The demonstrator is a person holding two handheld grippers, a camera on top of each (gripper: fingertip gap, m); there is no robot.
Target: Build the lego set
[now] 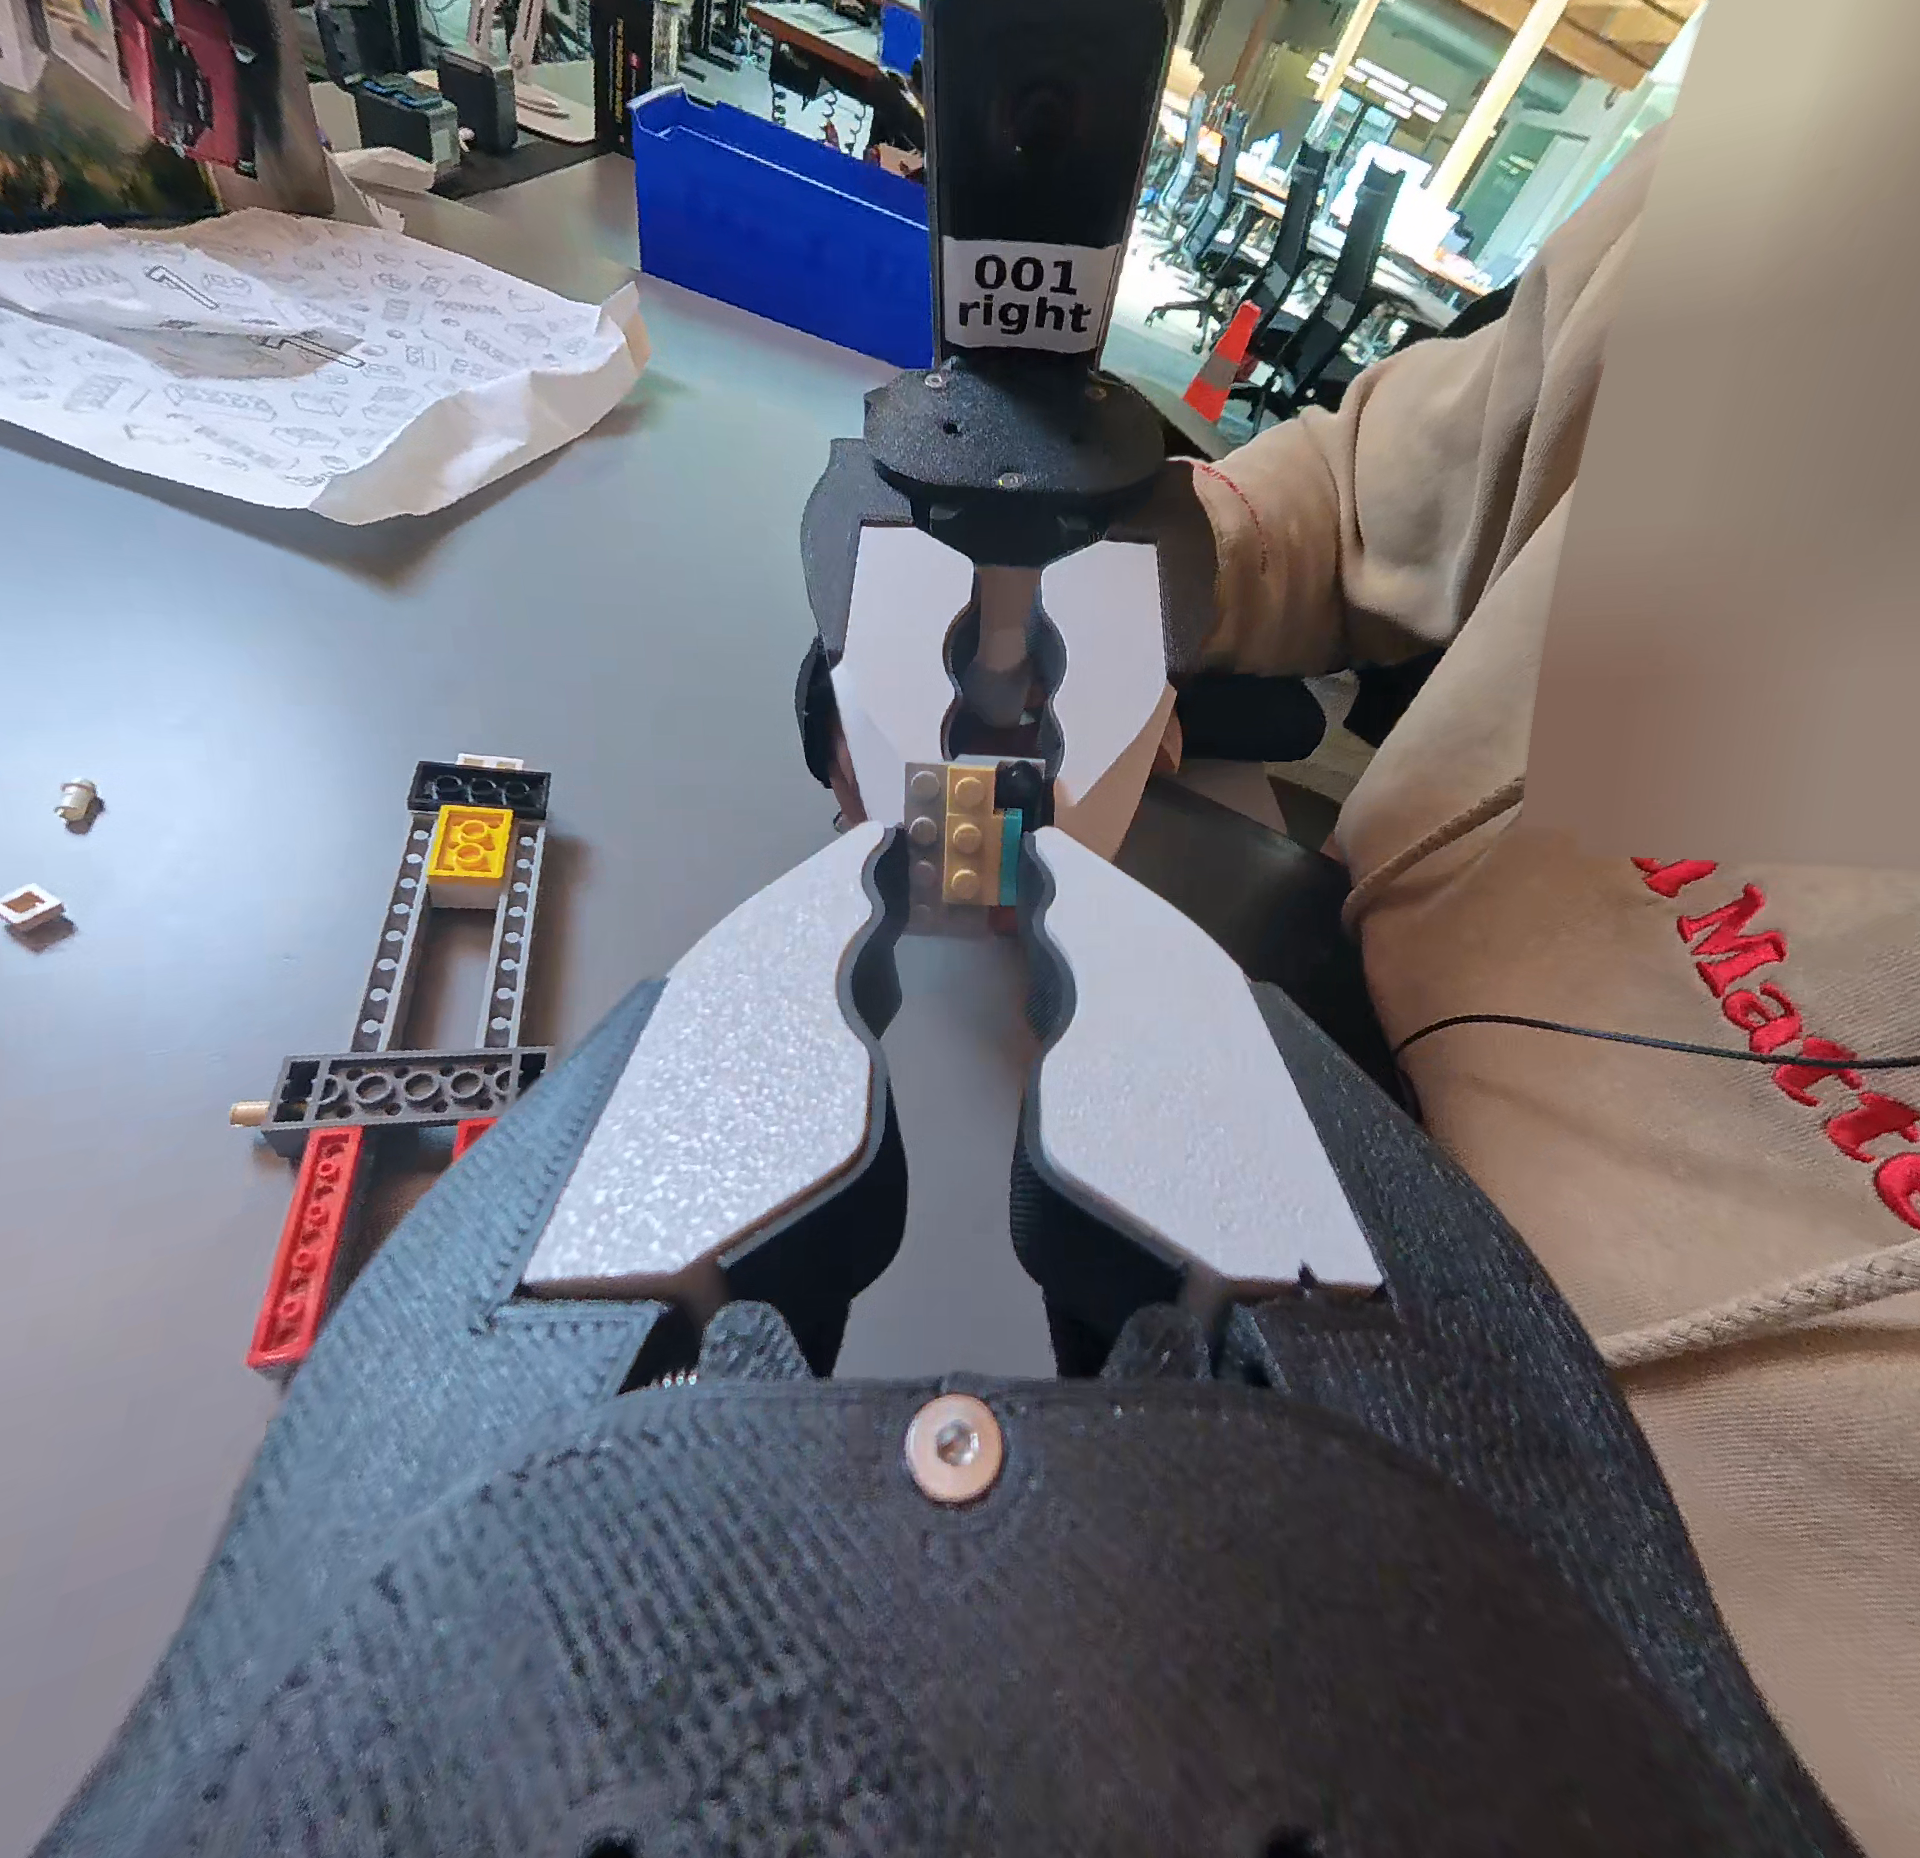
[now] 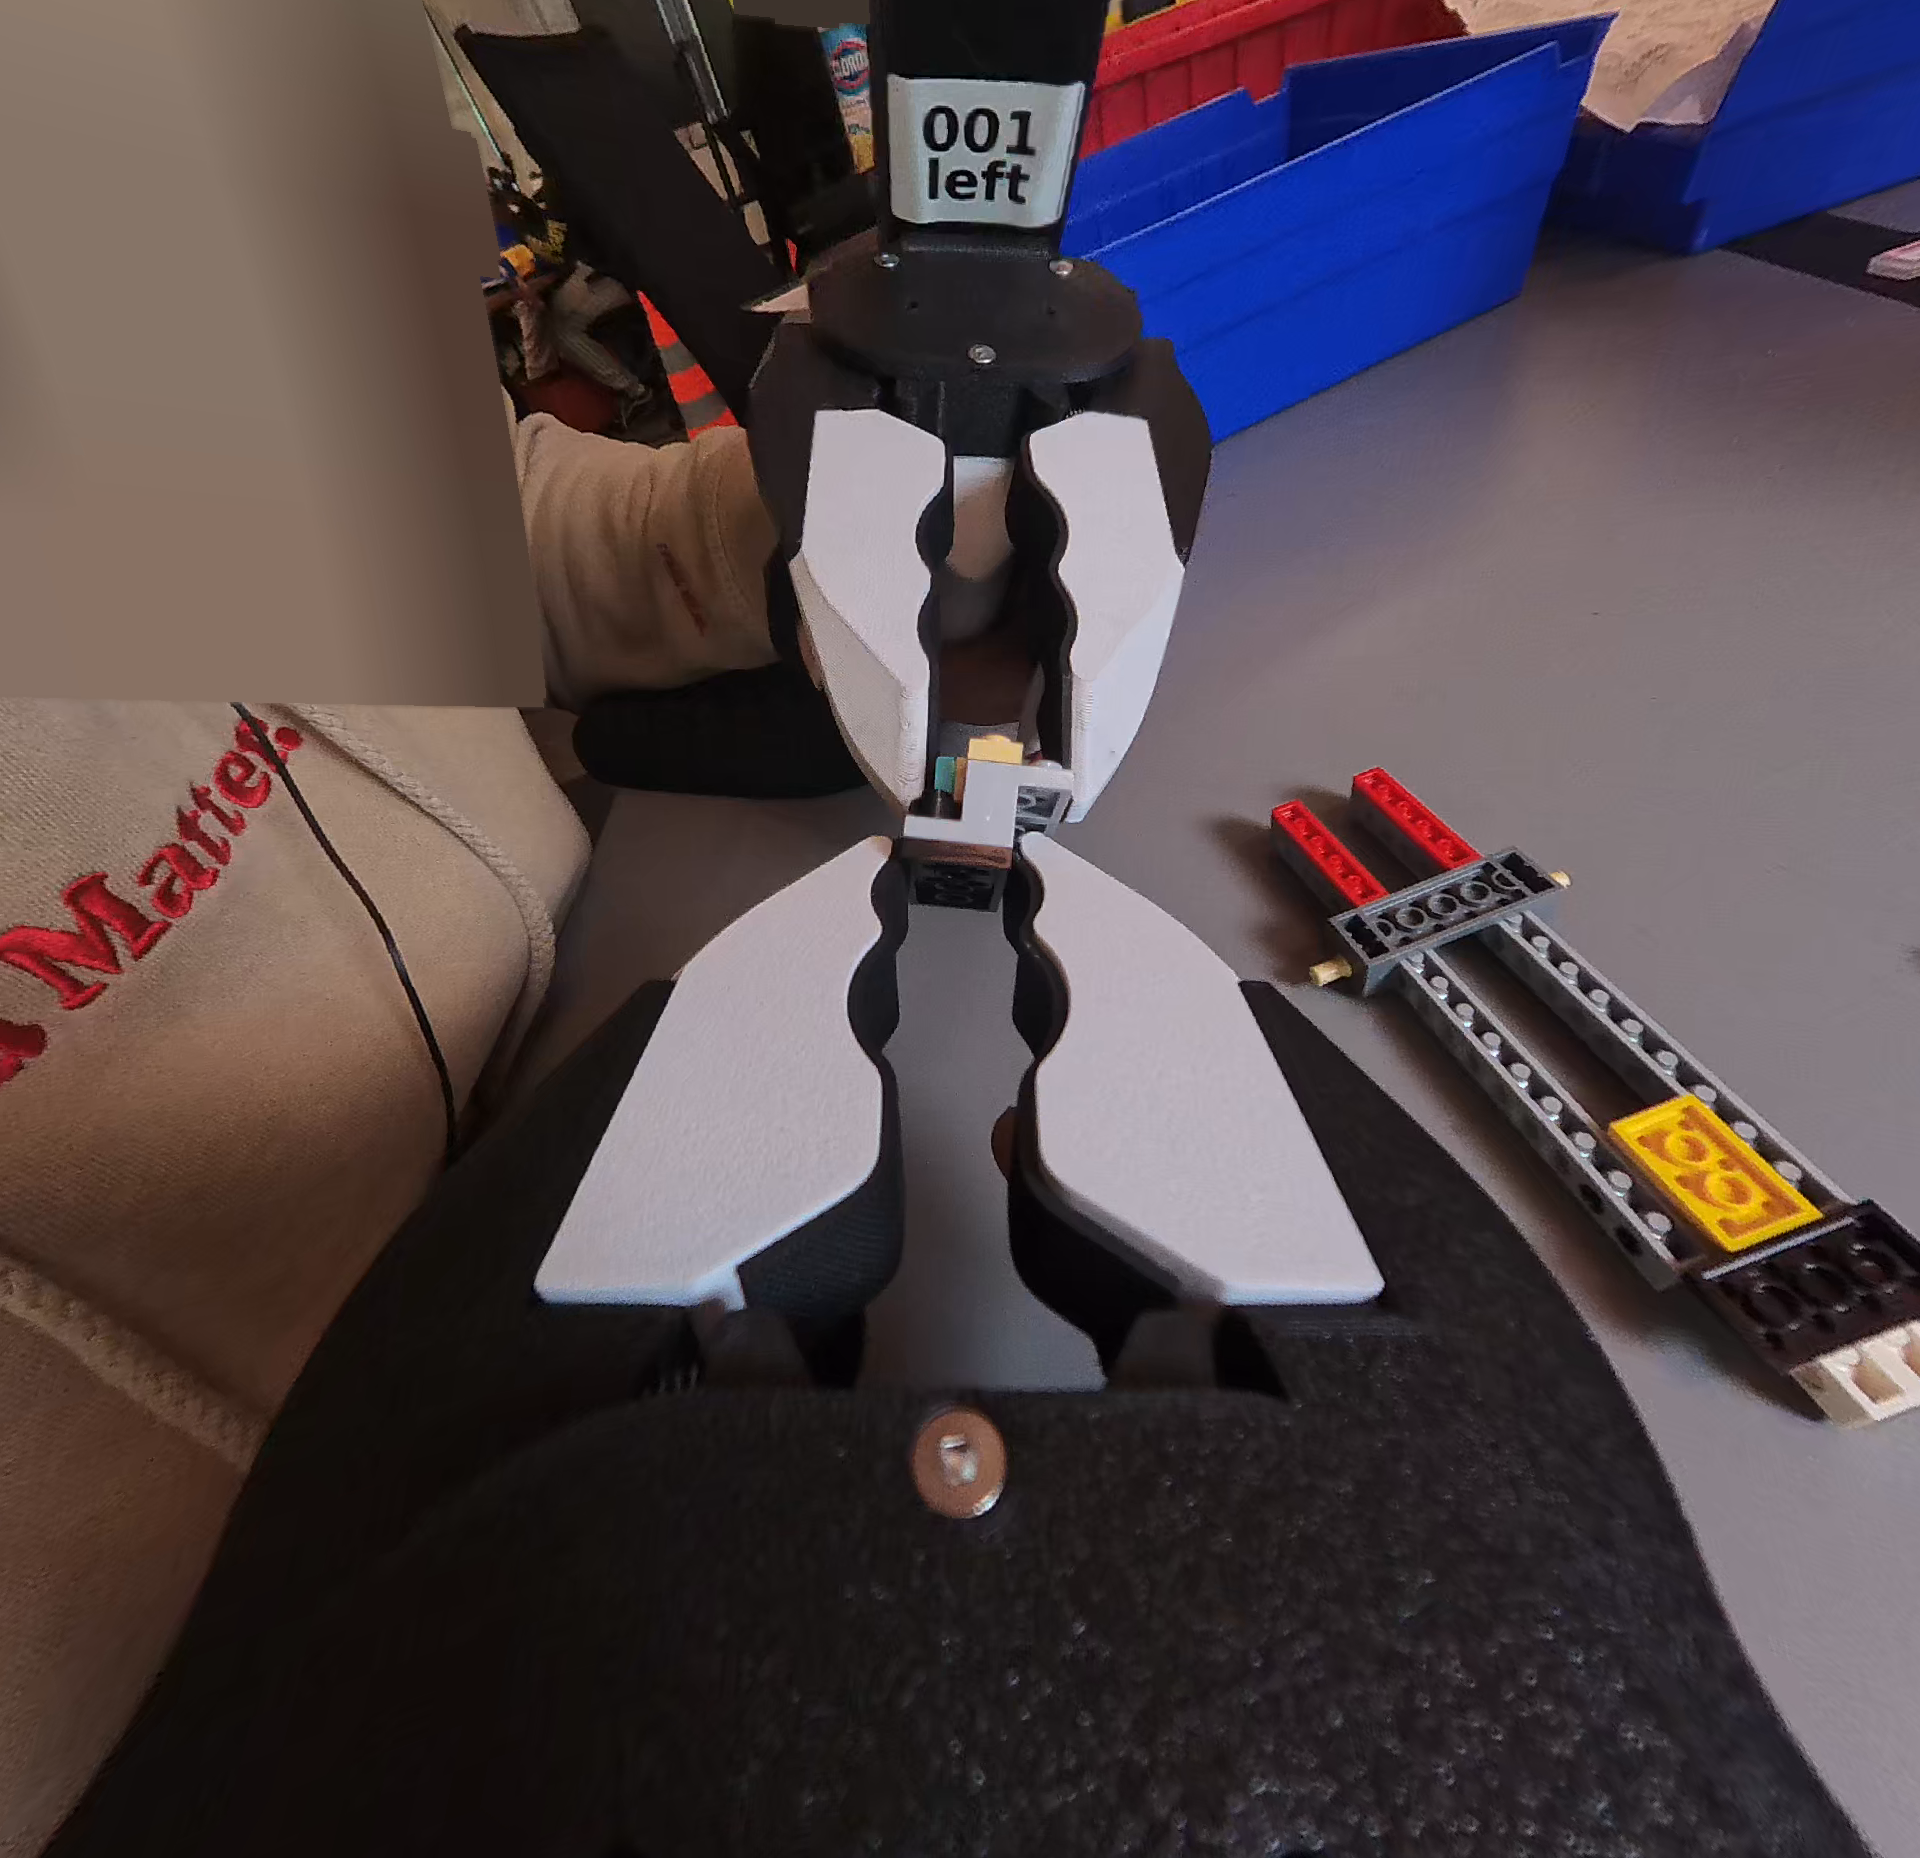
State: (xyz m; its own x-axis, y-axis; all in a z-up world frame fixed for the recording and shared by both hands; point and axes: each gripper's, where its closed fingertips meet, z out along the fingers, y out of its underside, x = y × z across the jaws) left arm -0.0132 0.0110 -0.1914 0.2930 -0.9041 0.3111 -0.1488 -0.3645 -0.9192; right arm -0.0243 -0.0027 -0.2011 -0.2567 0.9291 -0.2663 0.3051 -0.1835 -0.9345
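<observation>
A small brick assembly (image 1: 961, 842) of grey, tan, teal and black pieces hangs in the air between my two grippers, which face each other tip to tip. My left gripper (image 1: 958, 858) is shut on its studded side. My right gripper (image 2: 958, 858) is shut on the black brick at the near end of the assembly (image 2: 977, 806). In the left wrist view the right gripper (image 1: 961, 800) stands behind the assembly. In the right wrist view the left gripper (image 2: 987, 785) does. A long grey chassis frame (image 1: 447, 977) (image 2: 1538, 1039) with red beams, a yellow plate and a black plate lies on the table beside them.
A crumpled paper bag (image 1: 312, 354) lies at the back left. Blue bins (image 1: 769, 239) (image 2: 1351, 250) and a red bin (image 2: 1247, 32) stand at the back. Two small loose pieces (image 1: 78, 800) (image 1: 31, 909) lie left of the frame. A person's beige sweatshirt (image 1: 1662, 1133) (image 2: 208, 1081) is close by. Both grippers' tips are close together, under 4 cm apart.
</observation>
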